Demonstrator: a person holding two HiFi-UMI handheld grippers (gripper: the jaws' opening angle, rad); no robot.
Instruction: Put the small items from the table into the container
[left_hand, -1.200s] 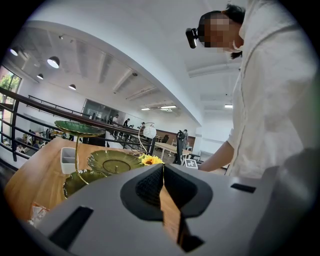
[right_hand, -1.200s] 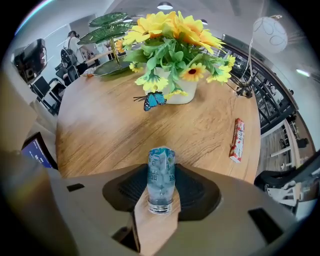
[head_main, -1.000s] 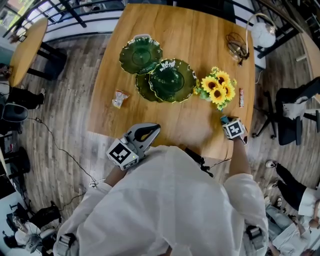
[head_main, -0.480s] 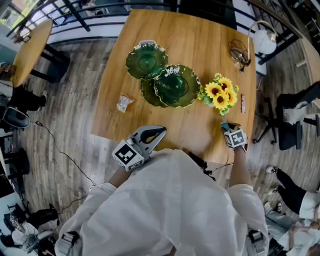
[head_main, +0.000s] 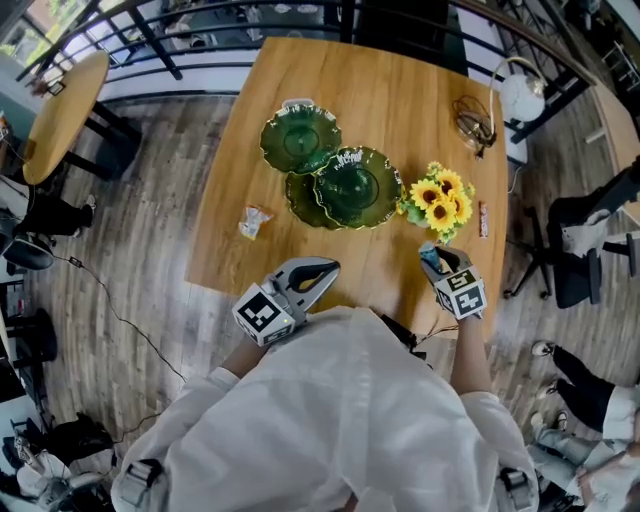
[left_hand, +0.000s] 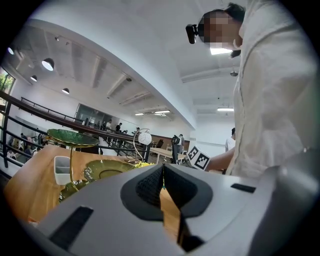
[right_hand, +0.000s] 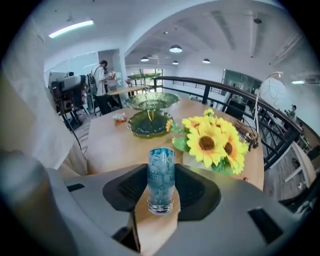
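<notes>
**Teal packet lifted off the table's near right edge**

Over the last second the right gripper (head_main: 438, 262) rose from the near right edge of the table (head_main: 380, 90) and tipped more steeply downward, carrying a small teal packet (right_hand: 161, 172) up with it. A second earlier the gripper sat low at that edge, with the packet at its tip down on the wood. In this frame the packet stood upright between the jaws, which were clamped on both its sides, and it hung clear of the tabletop just near the sunflowers (head_main: 440, 200). The spread of the jaws looked the same throughout, so the grip seemed already made and only the lift was new.

The left gripper (head_main: 318, 272) kept its place over the near edge of the table. It pointed level, with its jaws pressed together and nothing between them.

For the task, this meant one small item was picked up and on its way, but not yet delivered. The green tiered dish (head_main: 370, 205), which I took to be the container, stood to the far left of the held packet and looked empty. The sunflowers lay close beside the straight path to it, so the carry probably needed to pass over or around them.

Two more small items were left on the table. A wrapped sweet (head_main: 254, 220) lay left of the dish, and a small bar (head_main: 483, 218) lay right of the flowers.
</notes>
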